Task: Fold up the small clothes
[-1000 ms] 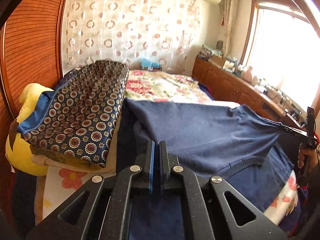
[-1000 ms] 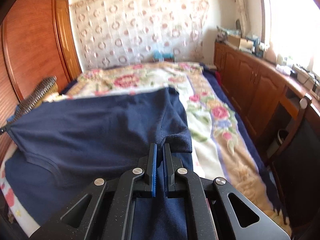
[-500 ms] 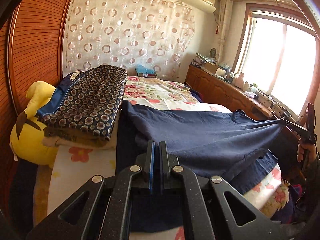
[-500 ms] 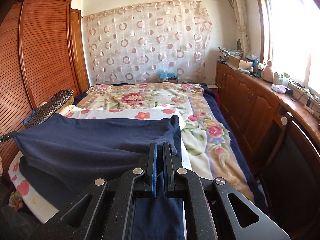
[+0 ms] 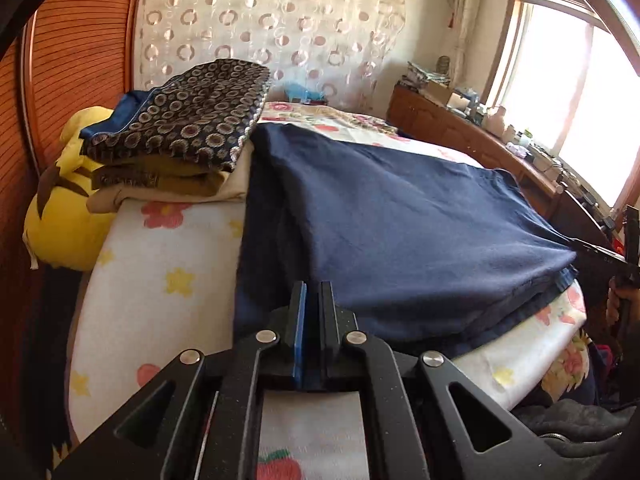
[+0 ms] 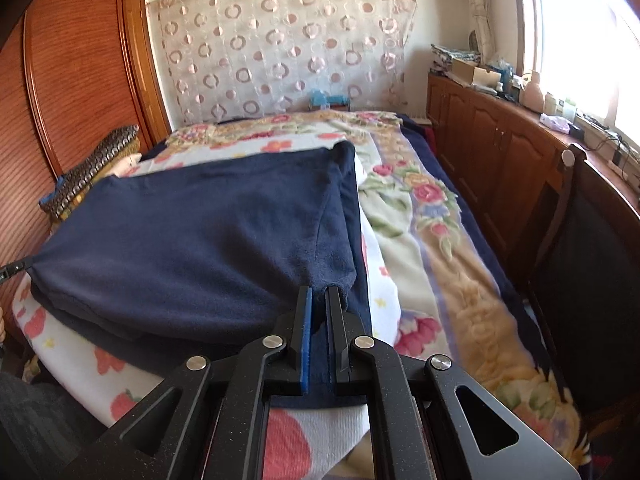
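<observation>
Item: 1 navy blue knit garment (image 5: 400, 232), doubled over on the flower-print blanket (image 5: 160, 256) at the near edge of the bed, beside a stack of folded patterned cloths (image 5: 188, 128). My left gripper (image 5: 313, 300) is narrowed on its near-left corner; my right gripper (image 6: 317, 304) is pinched on the near-right corner, cloth between the fingers. Risks: uneven pull between my 2 grippers would skew the fold line; letting go before the top layer settles would misalign the edges; dragging toward me could slide the garment off the bed edge.
</observation>
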The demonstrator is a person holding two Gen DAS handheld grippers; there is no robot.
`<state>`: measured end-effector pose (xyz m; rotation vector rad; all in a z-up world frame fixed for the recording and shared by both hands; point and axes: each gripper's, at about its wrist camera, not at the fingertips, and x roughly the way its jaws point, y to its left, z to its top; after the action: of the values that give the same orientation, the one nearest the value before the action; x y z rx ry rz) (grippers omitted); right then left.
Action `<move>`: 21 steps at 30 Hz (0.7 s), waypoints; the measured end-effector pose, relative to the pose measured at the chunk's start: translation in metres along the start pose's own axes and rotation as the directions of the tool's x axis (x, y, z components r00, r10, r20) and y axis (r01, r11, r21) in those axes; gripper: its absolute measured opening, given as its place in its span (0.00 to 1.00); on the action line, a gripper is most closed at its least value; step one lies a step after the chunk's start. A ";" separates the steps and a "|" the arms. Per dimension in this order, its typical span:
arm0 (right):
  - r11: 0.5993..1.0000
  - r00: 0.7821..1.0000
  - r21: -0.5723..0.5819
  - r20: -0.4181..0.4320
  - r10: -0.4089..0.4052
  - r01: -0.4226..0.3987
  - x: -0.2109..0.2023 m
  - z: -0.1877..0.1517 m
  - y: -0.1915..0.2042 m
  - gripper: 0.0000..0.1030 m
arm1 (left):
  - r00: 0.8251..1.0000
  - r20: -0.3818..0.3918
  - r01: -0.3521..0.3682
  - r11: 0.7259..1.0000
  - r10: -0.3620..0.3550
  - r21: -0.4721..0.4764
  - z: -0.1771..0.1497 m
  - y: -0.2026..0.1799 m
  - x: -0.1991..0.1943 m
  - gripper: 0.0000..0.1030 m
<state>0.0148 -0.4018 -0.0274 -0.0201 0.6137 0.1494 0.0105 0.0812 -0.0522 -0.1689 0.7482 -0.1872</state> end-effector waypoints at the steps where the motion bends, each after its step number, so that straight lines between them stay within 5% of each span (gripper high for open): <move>1: 1.000 1.000 -0.008 -0.010 -0.008 0.008 0.003 0.002 0.001 0.05 | 1.000 -0.002 -0.022 1.000 0.022 0.002 0.000 0.002 0.001 0.05; 3: 1.000 1.000 -0.012 -0.016 -0.005 0.005 0.003 0.008 0.007 0.09 | 1.000 -0.006 -0.029 1.000 0.029 -0.010 0.001 0.006 0.001 0.10; 7: 0.999 1.000 -0.035 -0.014 -0.022 0.021 -0.006 0.018 0.013 0.15 | 1.000 0.006 -0.017 1.000 0.017 0.005 0.005 0.007 -0.005 0.37; 9: 0.998 0.999 -0.044 -0.004 -0.041 0.041 -0.011 0.019 0.016 0.19 | 1.000 0.009 -0.019 1.000 0.019 0.018 0.005 0.007 -0.007 0.39; 13: 0.997 0.997 -0.044 0.026 -0.069 0.070 -0.022 0.020 0.016 0.28 | 0.999 0.024 -0.028 0.999 0.026 0.044 0.011 0.000 -0.007 0.77; 21: 0.996 0.997 -0.075 0.064 -0.040 0.045 -0.016 0.017 0.038 0.43 | 0.998 0.021 -0.055 0.995 0.054 0.086 0.021 -0.010 0.004 0.77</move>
<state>0.0062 -0.3655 -0.0039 -0.1026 0.5447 0.1316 0.0266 0.0722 -0.0372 -0.0677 0.7239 -0.1658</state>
